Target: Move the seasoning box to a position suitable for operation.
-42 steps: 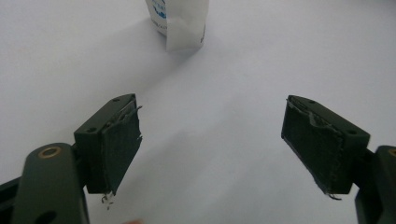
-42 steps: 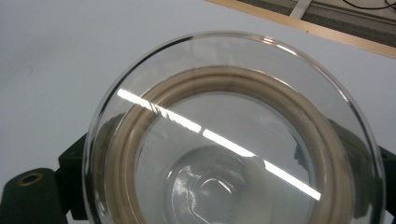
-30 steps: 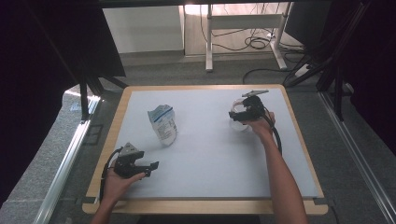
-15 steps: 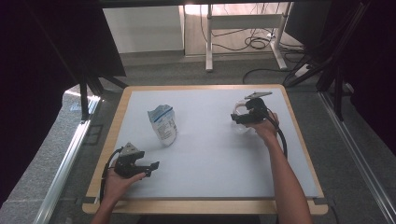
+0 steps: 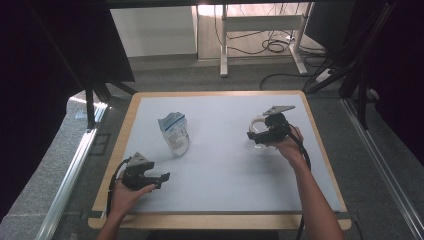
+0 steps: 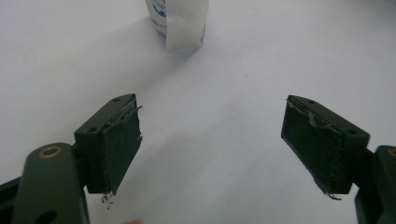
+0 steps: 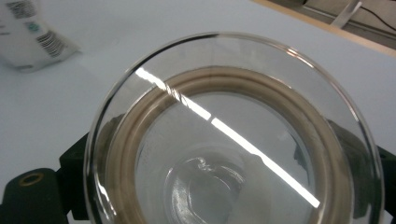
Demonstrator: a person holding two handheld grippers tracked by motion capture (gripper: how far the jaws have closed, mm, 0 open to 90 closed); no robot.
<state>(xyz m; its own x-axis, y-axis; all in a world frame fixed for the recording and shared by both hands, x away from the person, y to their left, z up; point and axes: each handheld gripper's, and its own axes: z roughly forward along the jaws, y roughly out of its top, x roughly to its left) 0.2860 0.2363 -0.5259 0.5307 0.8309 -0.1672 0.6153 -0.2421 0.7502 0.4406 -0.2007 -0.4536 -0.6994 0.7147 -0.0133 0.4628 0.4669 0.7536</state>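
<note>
Glass lid [image 7: 233, 135] with a tan seal ring sits clamped in the right gripper [image 5: 264, 134], underside facing its camera. Left gripper [image 5: 150, 177] has jaws spread wide, nothing between them, and the white pouch [image 5: 175, 132] stands straight ahead, well apart.

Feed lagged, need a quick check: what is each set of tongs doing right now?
Left tongs: open, holding nothing.
Right tongs: shut on the glass lid.

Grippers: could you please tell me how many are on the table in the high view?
2: the left gripper near the table's front left corner, and the right gripper at the right, on a glass lid.
</note>
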